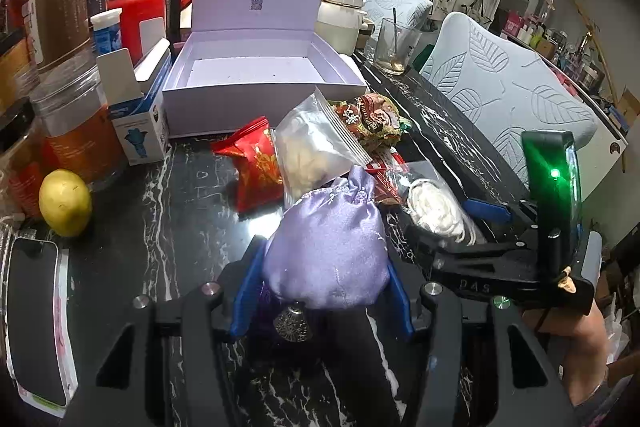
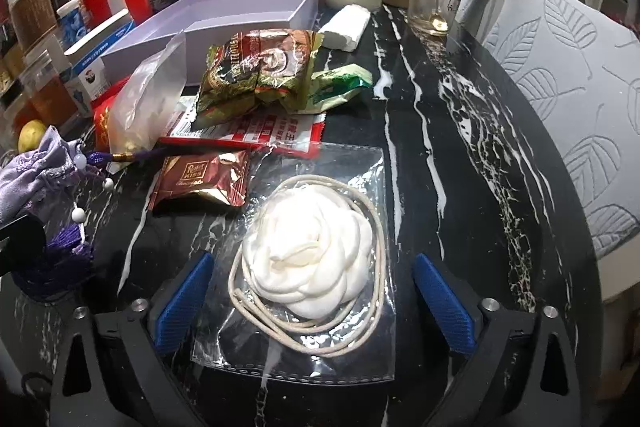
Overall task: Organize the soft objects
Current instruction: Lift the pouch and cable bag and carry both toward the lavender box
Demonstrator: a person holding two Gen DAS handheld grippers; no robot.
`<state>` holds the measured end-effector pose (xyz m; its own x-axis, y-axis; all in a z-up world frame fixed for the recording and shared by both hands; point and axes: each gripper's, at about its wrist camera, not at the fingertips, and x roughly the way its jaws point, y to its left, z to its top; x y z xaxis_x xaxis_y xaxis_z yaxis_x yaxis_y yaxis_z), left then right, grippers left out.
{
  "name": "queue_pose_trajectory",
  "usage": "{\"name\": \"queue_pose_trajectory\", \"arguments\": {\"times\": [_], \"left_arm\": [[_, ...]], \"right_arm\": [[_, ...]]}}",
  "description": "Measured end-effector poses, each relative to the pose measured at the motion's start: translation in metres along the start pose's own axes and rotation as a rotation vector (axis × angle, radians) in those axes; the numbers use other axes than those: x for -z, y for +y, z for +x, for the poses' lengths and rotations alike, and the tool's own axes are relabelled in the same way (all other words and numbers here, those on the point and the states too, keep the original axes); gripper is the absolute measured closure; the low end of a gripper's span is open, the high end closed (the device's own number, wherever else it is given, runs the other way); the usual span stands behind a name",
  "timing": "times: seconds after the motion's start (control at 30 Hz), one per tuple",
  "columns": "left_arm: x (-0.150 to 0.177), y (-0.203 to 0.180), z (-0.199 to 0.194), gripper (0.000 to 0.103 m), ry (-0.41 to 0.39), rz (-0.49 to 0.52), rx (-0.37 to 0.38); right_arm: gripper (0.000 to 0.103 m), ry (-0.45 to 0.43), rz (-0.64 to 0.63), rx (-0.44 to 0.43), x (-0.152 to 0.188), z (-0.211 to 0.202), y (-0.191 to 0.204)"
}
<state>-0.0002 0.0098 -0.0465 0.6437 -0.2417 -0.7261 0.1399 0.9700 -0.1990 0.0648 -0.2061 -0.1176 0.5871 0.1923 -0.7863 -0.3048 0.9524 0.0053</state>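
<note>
Two grippers are at work over a black marbled table [image 2: 460, 147], and as far as the pictures show none of the sorting is finished: the open lilac box [image 1: 256, 95] at the back looks empty on the floor that can be seen, so every soft thing is judged still to go in.

Going from the left, clear jars [image 1: 60, 23] of brown and orange contents and a small blue-and-white carton [image 1: 140, 131] with its flap up stand beside the box; a lemon [image 1: 65, 203] lies in front of them.

Next, the left gripper [image 1: 320, 287] has its blue pads pressed on the sides of a purple satin pouch [image 1: 328, 251], jaws partly closed around it; the pouch hangs near the camera, in front of the pile, with a metal charm below it.

Behind it lie a red packet [image 1: 256, 171], a zip bag [image 1: 316, 147] of white pieces, a brown snack bag [image 2: 256, 67] and a chocolate wrapper [image 2: 200, 183], all loose on the table.

On the right, the right gripper [image 2: 312, 299] stands wide, its pads on either side of a clear sleeve [image 2: 304, 267] holding a white fabric flower and cord, not pressing it. That sleeve lies flat on the table.
</note>
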Motion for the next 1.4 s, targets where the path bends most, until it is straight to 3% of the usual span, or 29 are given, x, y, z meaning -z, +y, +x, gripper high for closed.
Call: {"name": "queue_pose_trajectory", "arguments": {"times": [0.13,0.2,0.33,0.97,1.4], "left_arm": [[0.003,0.001,-0.003,0.049,-0.002,-0.003,-0.003],[0.004,0.001,-0.005,0.049,-0.007,-0.005,-0.006],[0.005,0.001,-0.009,0.049,-0.016,-0.009,-0.011],[0.025,-0.012,-0.06,0.049,-0.094,0.019,-0.022],[-0.001,-0.018,-0.11,0.049,-0.233,0.057,-0.046]], "right_arm": [[0.033,-0.033,-0.005,-0.002,0.002,-0.006,-0.003],[0.056,-0.054,0.011,-0.011,0.005,-0.011,-0.006],[0.071,-0.069,0.072,-0.064,0.011,-0.016,-0.016],[0.073,-0.147,0.068,-0.122,0.051,-0.084,-0.003],[0.073,-0.239,0.004,-0.206,0.054,-0.147,0.017]]}}
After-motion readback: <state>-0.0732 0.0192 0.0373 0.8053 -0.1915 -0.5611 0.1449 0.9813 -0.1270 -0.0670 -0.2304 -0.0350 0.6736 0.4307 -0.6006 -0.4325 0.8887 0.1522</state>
